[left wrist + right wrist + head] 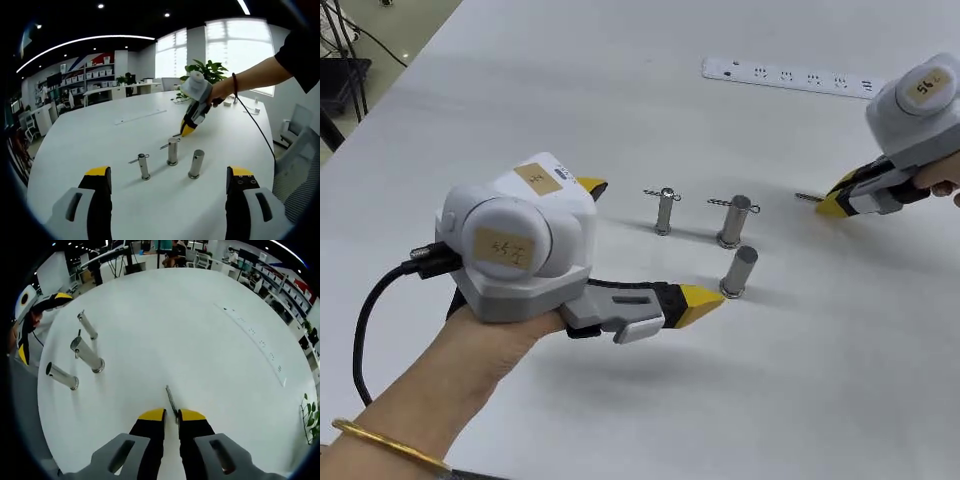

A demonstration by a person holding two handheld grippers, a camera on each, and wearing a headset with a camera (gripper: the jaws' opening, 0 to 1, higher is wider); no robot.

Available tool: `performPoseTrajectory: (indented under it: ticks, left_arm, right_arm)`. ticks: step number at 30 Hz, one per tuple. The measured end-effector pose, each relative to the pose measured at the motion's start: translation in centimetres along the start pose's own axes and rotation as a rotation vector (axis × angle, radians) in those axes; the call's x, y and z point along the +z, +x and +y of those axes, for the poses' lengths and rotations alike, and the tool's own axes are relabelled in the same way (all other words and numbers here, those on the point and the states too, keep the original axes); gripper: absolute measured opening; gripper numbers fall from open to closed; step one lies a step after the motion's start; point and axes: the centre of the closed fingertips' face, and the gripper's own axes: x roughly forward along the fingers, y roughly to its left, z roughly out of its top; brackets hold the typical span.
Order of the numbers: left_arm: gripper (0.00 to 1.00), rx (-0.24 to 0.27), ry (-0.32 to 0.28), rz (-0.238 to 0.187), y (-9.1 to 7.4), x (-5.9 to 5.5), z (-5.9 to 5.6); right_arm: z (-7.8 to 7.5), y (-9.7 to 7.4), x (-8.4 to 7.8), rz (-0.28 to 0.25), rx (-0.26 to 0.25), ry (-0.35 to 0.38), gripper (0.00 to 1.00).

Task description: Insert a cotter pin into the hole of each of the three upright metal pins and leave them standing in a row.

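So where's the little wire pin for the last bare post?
The loose cotter pin is clamped in the right gripper, at the right of the head view, closest to the rear right metal pin.

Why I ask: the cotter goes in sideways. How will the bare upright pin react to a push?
The bare pin stands tall on a narrow flanged base, so a push near its top would probably tip it. It looks like solid metal: likely stiff and heavy for its size. Round-bodied, it would probably roll on the smooth table if it fell.
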Motion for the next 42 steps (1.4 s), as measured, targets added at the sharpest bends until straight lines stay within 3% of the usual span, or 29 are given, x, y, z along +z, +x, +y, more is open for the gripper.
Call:
performPoseTrajectory:
  ticks: [6,8,15,21,30,35,37,39,42]
  left_arm:
    - [0.95,-0.003,-0.002,0.007,0.0,-0.1,0.0]
    - [0.94,-0.007,-0.004,0.008,0.0,-0.1,-0.1]
    - [0.93,-0.017,-0.011,0.01,0.0,-0.2,-0.3]
    - [0.89,-0.018,-0.021,0.013,-0.1,-0.3,-0.3]
    - [0.84,-0.036,-0.038,-0.003,0.1,-0.1,-0.7]
    - [0.81,-0.06,-0.059,0.003,0.1,-0.1,-1.3]
    - [0.8,-0.056,-0.067,-0.006,0.1,0.2,-1.3]
    - [0.78,-0.065,-0.082,-0.017,0.1,0.6,-1.4]
    - [0.76,-0.075,-0.092,-0.025,0.2,1.1,-1.5]
  right_arm:
    - [0.3,-0.1,-0.1,0.028,0.005,0.006,0.02]
    - [0.1,-0.2,0.1,0.029,-0.024,-0.025,0.0]
    - [1.3,-0.6,0.2,0.057,-0.034,-0.051,0.0]
    - [1.5,-1.0,-0.4,0.077,-0.052,-0.048,0.0]
    - [1.1,-2.3,0.1,0.028,-0.081,-0.073,0.0]
    - [2.5,-3.4,0.5,-0.011,-0.079,-0.091,0.0]
    - [3.3,-4.0,0.8,-0.033,-0.078,-0.105,0.0]
    - [2.7,-3.9,1.4,-0.066,-0.082,-0.113,0.0]
    - [4.0,-4.9,2.1,-0.111,-0.079,-0.128,0.0]
